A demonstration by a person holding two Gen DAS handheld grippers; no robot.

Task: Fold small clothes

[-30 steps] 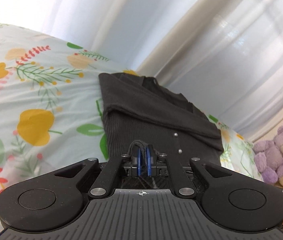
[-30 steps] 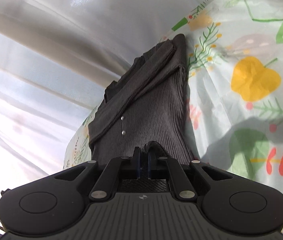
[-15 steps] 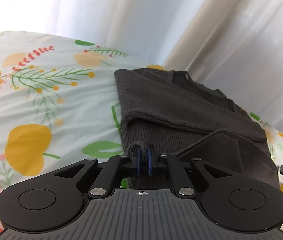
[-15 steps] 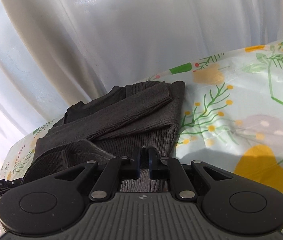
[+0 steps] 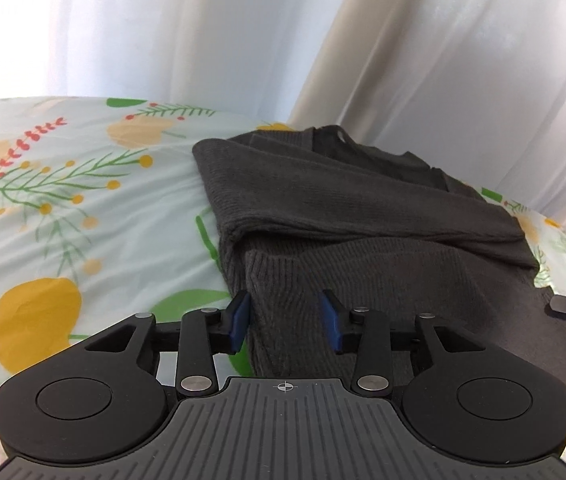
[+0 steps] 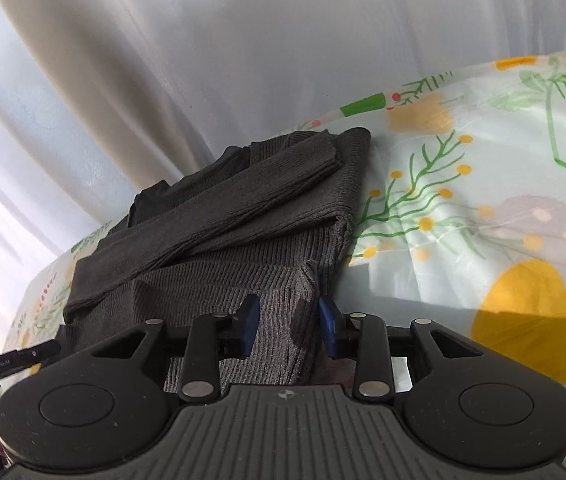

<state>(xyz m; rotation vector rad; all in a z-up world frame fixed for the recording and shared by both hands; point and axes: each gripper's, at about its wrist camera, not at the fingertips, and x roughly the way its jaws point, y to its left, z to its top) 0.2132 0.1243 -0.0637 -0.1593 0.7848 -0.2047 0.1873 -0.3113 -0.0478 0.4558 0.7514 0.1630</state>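
A second ago the hem of the dark sweater (image 5: pixel 363 216) was pinched in both pairs of tongs and carried over the garment; now the hem is laid down on the sleeves, so the lower half is doubled over the upper half. The left tongs (image 5: pixel 287 322) and the right tongs (image 6: pixel 289 326) are being opened: the blue pads are spread apart, and the folded edge of the sweater (image 6: pixel 243 216) lies between them, no longer pinched. The sweater is left on the flowered bed (image 5: pixel 83 216), close to the far edge by the white curtain (image 5: pixel 403 48). This fold is judged to be finished; a further fold or smoothing may be needed, since the doubled edge is seen standing up a little.
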